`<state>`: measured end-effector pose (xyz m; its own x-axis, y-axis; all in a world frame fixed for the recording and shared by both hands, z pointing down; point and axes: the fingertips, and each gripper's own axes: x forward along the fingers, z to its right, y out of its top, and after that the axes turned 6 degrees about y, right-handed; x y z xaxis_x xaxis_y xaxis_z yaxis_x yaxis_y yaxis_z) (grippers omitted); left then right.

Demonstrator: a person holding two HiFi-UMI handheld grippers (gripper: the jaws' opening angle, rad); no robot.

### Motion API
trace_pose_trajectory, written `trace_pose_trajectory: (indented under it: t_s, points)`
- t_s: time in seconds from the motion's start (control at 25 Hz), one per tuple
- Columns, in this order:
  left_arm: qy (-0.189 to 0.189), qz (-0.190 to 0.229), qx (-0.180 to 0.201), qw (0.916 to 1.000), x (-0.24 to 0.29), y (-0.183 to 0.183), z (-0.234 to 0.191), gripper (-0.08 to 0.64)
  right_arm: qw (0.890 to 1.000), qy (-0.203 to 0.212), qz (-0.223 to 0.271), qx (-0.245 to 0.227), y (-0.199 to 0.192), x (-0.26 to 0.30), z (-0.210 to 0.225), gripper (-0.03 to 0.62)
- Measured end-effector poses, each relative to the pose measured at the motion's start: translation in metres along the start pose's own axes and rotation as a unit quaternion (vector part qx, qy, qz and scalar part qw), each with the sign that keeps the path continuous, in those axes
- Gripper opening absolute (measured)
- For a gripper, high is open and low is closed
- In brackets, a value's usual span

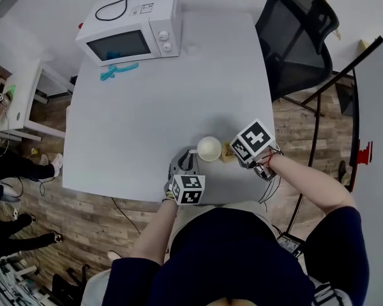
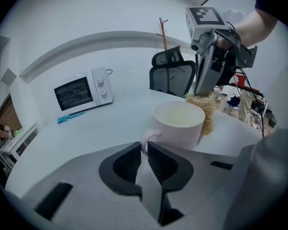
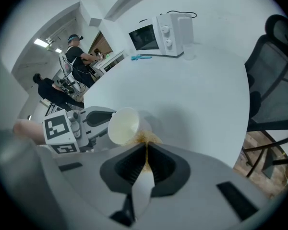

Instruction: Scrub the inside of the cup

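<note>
Cup (image 1: 209,148) stood upright near the table's (image 1: 153,94) front edge, its handle (image 2: 147,137) pinched by the left gripper (image 2: 144,145); right gripper (image 3: 147,145) clamped a tan, seemingly fibrous scourer (image 2: 205,111) just outside the rim. Interior scrubbing remained.

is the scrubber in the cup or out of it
Out. The tan scrubber, pinched in the right gripper, is beside the upright cup, outside its rim.

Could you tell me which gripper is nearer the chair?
Right. The right gripper holds a scrubber beside the cup, toward the chair; the left gripper grips the cup's handle on the far side.
</note>
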<state>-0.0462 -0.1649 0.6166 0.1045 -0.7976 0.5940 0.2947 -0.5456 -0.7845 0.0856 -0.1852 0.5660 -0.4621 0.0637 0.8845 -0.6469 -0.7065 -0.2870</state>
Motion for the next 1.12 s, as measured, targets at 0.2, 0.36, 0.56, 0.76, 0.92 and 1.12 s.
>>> trace_pose_trajectory:
  t_s: [0.2,0.36,0.56,0.76,0.92,1.12]
  points:
    - [-0.001,-0.001,-0.001,1.0,0.0,-0.001,0.0,0.041,1.0,-0.02,0.007,-0.009,0.017,-0.003,0.012,0.034]
    - [-0.001,-0.001,-0.003,1.0,0.0,-0.001,-0.001,0.041,0.999,-0.031,0.011,-0.014,0.031,-0.001,0.021,0.034]
    - [0.001,-0.003,-0.01,0.9999,0.001,0.001,-0.001,0.041,0.999,-0.038,0.012,-0.011,0.047,0.007,0.029,0.034]
    - [0.002,-0.003,-0.013,0.9999,0.002,0.001,-0.001,0.041,0.999,-0.04,0.024,-0.012,0.067,0.013,0.03,0.034]
    - [0.003,-0.005,-0.017,0.9998,0.003,0.002,-0.001,0.041,0.999,-0.025,0.03,-0.02,0.088,0.023,0.014,0.034]
    - [0.01,-0.012,-0.02,0.9997,0.005,0.003,0.0,0.041,0.997,-0.023,0.008,-0.08,0.103,0.039,-0.015,0.034]
